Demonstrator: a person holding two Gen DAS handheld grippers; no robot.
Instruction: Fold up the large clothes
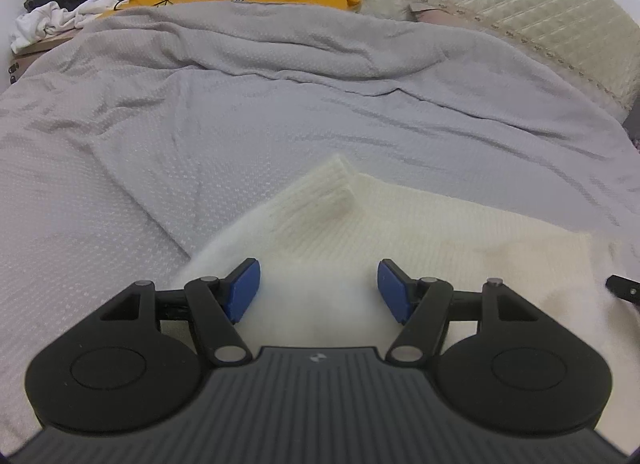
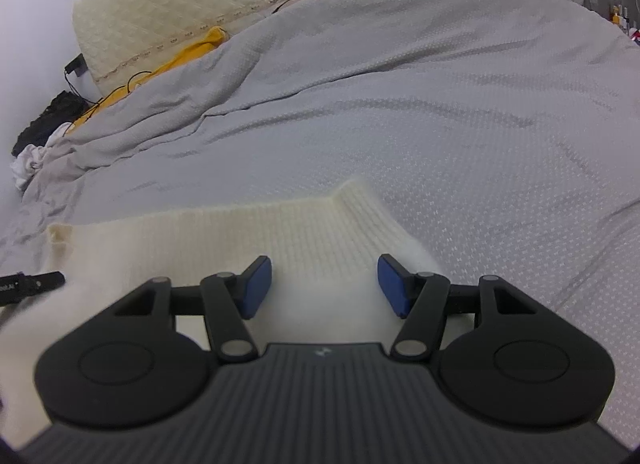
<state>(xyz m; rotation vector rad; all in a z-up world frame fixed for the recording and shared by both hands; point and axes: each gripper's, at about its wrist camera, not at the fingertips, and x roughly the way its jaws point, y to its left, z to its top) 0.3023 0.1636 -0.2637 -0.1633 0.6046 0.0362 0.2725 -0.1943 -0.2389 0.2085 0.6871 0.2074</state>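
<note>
Folding is pausing mid-way: left gripper point(image 1: 319, 290) and right gripper point(image 2: 324, 286) are hovering released over the cream sweater point(image 1: 420, 224) (cuff point(image 1: 320, 188) lying centre-frame), probably needing fresh grips at its near edge.

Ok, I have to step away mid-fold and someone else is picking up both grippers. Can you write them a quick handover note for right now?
Left gripper: jaws apart, over the near left part of the cream knit sweater, gripping nothing.
Right gripper: jaws apart, over the sweater's near right part, also empty.
The sweater lies on the grey bedspread, partly folded: one ribbed cuff lies turned in across the body, and the far edge looks straight.
Left to do: pinch the near edge with both grippers and bring it over to finish the fold. The near edge is hidden under the grippers, so check it first.
</note>
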